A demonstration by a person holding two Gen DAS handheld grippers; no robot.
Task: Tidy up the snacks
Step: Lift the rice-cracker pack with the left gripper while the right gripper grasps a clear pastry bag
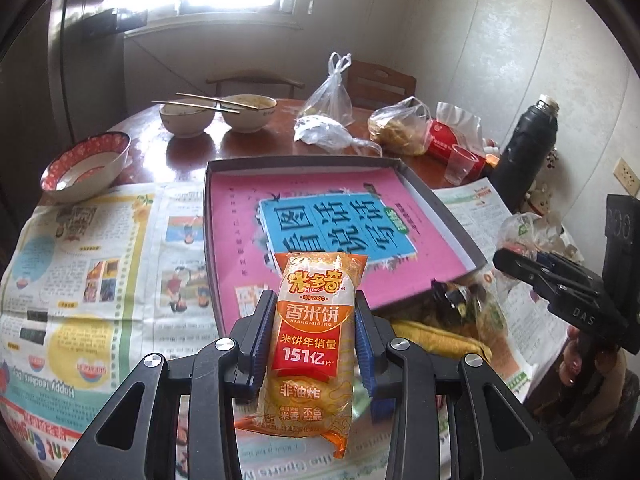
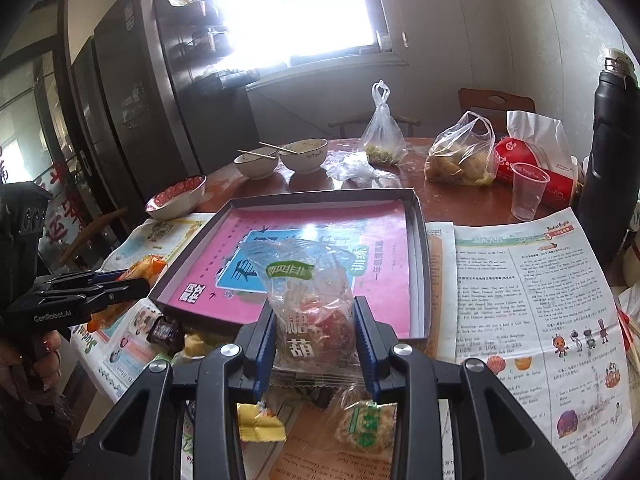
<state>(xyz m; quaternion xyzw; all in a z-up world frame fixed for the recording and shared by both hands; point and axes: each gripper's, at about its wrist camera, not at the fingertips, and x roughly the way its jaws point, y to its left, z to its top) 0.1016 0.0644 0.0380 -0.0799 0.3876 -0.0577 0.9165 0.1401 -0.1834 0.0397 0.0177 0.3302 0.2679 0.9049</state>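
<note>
The left gripper (image 1: 316,320) is clamped on an orange rice cracker packet (image 1: 314,344), held upright at the near edge of the shallow box (image 1: 440,204). The right gripper (image 2: 316,332) grips a clear candy bag (image 2: 310,304) over the box's near rim. Only the right view shows the yellow wrapper (image 2: 260,424) and what may be a green-labelled snack (image 2: 366,420) lying on the newspaper (image 2: 540,300) under the fingers. Bowls (image 1: 186,118) stand beyond.

An orange rice cracker packet (image 1: 310,344) is clamped upright between the left gripper (image 1: 310,312) fingers, just before the shallow pink-lined box (image 1: 440,200). A clear candied-fruit packet (image 2: 310,312) with a green label is held by the right gripper (image 2: 314,332) over the box's near edge — loose snacks (image 2: 360,424) are seen below.
</note>
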